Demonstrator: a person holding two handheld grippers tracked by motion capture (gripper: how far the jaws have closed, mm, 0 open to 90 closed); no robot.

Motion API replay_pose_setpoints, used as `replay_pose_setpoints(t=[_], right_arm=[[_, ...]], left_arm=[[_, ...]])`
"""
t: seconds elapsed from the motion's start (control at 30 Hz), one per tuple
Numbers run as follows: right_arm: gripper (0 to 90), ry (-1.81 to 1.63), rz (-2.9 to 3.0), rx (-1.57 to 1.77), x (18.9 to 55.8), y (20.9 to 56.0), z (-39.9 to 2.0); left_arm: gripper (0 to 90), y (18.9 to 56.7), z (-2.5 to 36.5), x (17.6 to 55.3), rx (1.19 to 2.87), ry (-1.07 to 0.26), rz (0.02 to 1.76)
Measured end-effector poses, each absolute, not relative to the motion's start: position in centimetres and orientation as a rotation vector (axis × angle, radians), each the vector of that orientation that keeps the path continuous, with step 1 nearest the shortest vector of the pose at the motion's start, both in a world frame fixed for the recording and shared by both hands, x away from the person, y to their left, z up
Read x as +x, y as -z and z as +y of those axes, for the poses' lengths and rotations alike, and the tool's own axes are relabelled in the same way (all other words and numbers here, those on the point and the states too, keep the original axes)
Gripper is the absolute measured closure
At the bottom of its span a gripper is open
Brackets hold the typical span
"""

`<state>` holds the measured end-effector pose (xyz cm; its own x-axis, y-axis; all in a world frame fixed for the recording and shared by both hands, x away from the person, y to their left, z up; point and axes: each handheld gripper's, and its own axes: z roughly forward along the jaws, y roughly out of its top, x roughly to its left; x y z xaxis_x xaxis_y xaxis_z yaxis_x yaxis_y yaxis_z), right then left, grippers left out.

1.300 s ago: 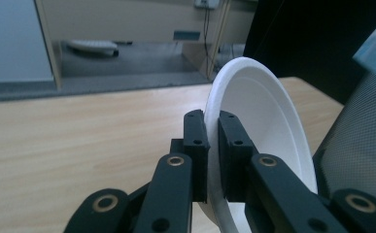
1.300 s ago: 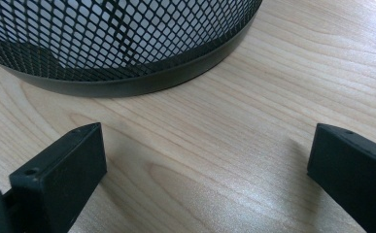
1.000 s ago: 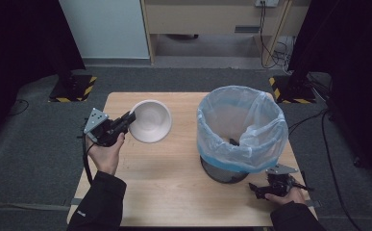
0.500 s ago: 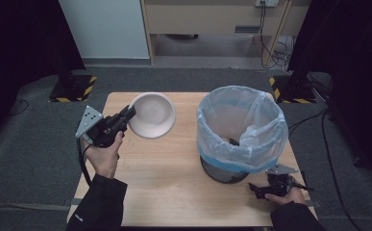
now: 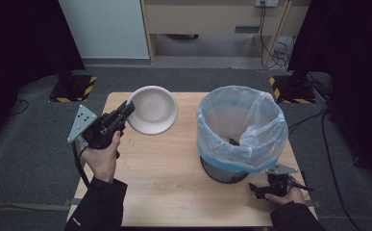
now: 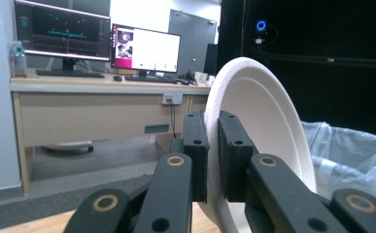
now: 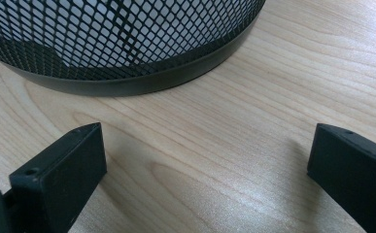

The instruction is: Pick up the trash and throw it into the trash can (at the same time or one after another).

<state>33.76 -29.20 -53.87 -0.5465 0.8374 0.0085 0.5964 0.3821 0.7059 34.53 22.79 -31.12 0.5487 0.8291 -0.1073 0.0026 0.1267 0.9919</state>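
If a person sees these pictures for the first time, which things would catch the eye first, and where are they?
First comes the white bowl, lifted over the far left part of the table and tilted, its rim pinched by the left tool. Next is the black mesh bin with a pale blue bag on the right side. The right tool rests open on the table in front of the bin.

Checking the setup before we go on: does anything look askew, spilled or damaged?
Nothing spilled or damaged. The bowl is tilted only because the left claw pinches its rim above the table. The bin stands upright, its liner in place.
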Motion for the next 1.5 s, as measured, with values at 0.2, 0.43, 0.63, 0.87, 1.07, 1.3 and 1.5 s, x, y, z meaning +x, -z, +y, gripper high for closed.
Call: replay_pose_setpoints(t=[0.2,0.43,0.63,0.87,1.07,1.3,1.5], right_arm=[[0.8,-0.955,2.296,1.245,33.8,53.9,-29.2],[0.8,-0.955,2.296,1.248,33.8,53.9,-29.2],[0.8,-0.955,2.296,1.248,33.8,53.9,-29.2],[0.8,-0.955,2.296,1.248,33.8,53.9,-29.2],[0.8,-0.955,2.296,1.248,33.8,53.9,-29.2],[0.8,-0.956,2.296,1.248,33.8,53.9,-29.2],[0.8,-0.956,2.296,1.248,33.8,53.9,-29.2]], left_arm=[[83.4,29.8,22.1,34.3,1.273,-0.698,0.768],[83.3,28.0,20.7,34.2,1.252,-0.694,0.726],[83.3,26.3,19.5,34.2,1.240,-0.695,0.688],[83.3,25.2,17.7,34.5,1.244,-0.681,0.644],[83.3,24.6,15.8,34.9,1.247,-0.659,0.617],[83.3,24.2,14.0,35.3,1.255,-0.642,0.594],[83.3,24.0,12.1,35.7,1.267,-0.619,0.573]])
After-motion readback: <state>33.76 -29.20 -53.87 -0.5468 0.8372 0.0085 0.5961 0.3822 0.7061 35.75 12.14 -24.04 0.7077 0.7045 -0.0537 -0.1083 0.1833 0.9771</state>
